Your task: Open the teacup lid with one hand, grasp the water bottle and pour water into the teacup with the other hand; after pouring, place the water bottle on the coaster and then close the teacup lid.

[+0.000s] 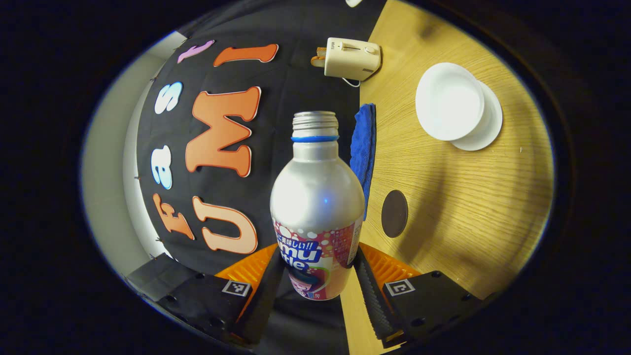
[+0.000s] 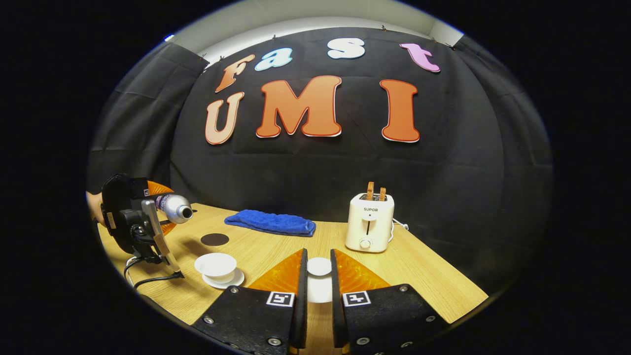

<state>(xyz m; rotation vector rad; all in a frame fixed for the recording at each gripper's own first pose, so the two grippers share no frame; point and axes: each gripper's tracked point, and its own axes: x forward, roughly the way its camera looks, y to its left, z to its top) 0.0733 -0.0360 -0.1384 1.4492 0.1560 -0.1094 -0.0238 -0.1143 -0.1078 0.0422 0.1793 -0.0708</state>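
My left gripper clamps the uncapped silver metal water bottle, tilted beside the open white teacup; my right gripper pinches its white lid.

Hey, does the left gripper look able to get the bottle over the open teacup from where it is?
Probably yes. The left gripper grips the water bottle, already tipped sideways, and nothing stands between it and the uncovered teacup; the right gripper holds the lid off to the side.
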